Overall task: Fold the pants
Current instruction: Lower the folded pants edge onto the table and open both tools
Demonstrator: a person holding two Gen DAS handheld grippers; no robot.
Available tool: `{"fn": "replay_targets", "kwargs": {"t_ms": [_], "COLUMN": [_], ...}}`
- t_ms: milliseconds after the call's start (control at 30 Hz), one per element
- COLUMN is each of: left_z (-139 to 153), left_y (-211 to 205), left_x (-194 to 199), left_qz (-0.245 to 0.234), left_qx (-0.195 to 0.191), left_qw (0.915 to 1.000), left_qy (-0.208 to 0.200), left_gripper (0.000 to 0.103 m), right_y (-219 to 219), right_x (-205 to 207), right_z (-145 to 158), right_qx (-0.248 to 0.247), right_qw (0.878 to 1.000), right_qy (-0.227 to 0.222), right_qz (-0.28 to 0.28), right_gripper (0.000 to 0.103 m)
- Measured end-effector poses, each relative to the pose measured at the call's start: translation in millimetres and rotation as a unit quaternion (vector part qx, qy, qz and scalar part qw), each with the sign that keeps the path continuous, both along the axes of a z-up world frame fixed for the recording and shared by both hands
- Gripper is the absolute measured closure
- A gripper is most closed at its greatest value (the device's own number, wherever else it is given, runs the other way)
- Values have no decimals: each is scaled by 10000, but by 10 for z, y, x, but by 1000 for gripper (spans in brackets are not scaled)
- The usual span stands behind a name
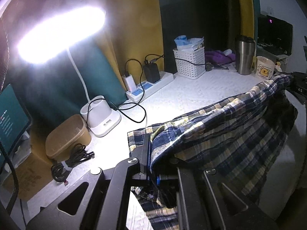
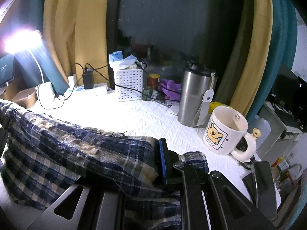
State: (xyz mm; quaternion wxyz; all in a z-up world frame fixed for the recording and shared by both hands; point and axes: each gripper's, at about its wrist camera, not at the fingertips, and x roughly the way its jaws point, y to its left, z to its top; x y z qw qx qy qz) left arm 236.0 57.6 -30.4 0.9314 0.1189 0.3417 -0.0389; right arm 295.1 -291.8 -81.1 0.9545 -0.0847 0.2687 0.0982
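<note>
The pants (image 1: 226,126) are blue, yellow and white plaid. They hang lifted above the white tablecloth (image 1: 182,97), stretched between both grippers. My left gripper (image 1: 153,153) is shut on one end of the top edge; its left finger (image 1: 146,149) shows, the other is under cloth. In the right wrist view the pants (image 2: 76,149) stretch to the left, and my right gripper (image 2: 159,163) is shut on their other end. Its right finger (image 2: 165,161) shows; the other is hidden by fabric. Cloth drapes down below both grippers.
A lit desk lamp (image 1: 61,34) stands at the left by a power strip (image 1: 151,86), a brown box (image 1: 67,136) and a cable bundle (image 1: 71,159). A white basket (image 2: 128,84), steel tumbler (image 2: 195,97) and bear mug (image 2: 224,130) stand near the right gripper.
</note>
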Motion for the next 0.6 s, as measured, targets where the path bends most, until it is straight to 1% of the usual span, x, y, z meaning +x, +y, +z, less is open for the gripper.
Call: {"fn": "replay_targets", "kwargs": {"t_ms": [267,333,400,467,600], "left_z": [-216,-254,-298,-362,-493], "left_y": [90,103,114,140,199], "left_x": [298,356,414,484,613], "left_qz": [36,57,82,108,180], "left_qx": [-112,-106,-71,-22,-40], "left_qw": [9997,9997,9996,9995,9989], "left_qy": [206,235,250,280,422], "left_gripper": [100,99,96,95,95], "right_y": [57,81,99,117,188], "right_x": [245,316,374,449,570], "right_z": [-147,-177,-206,-246,-317], "right_qx": [-96,-116,-129,-114,-130], "right_qw": [9997,9996,9995,9993,9990], "right_qy": [219,256,287,341,435], "right_qz": [-12,-7,-6,-21,1], "right_gripper": [90,90,90,90,90]}}
